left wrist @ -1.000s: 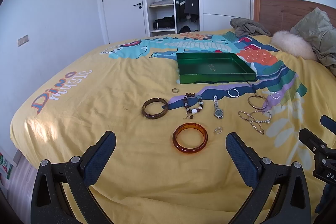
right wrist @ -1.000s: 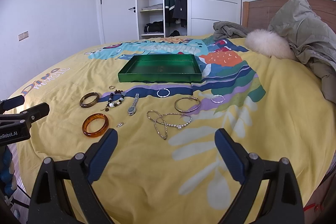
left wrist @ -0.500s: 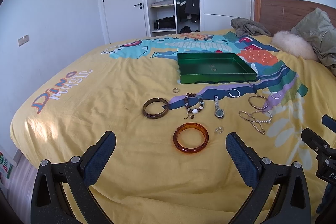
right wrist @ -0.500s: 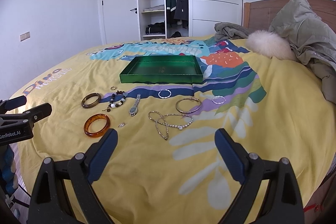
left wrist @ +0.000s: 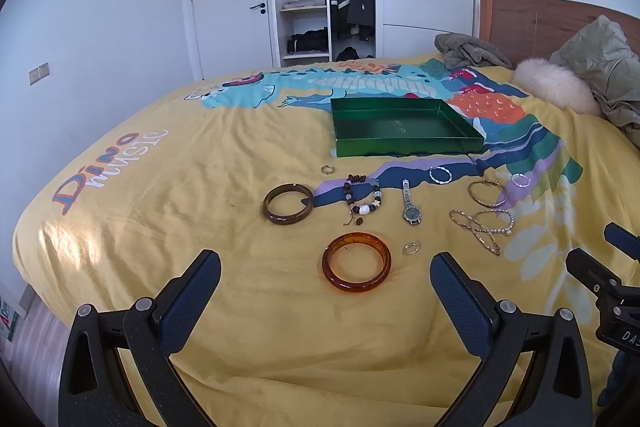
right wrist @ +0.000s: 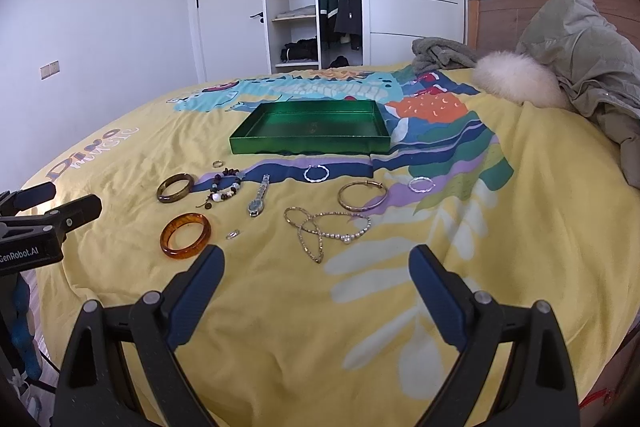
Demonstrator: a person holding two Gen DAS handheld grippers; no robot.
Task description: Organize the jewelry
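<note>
Both jaws gape wide, nothing held: your left gripper (left wrist: 326, 279) hangs w/ the orange bangle (left wrist: 356, 261) between its tips, right gripper (right wrist: 316, 269) just short of the bead necklace (right wrist: 326, 229). Green tray (right wrist: 310, 143) sits mid-bed, rest of the jewelry strung out along its near side toward the bed's (right wrist: 500, 287) near edge.

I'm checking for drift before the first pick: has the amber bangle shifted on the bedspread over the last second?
No. The amber bangle keeps its spot beside the small ring, below the beaded bracelet; only the camera moved slightly.
</note>
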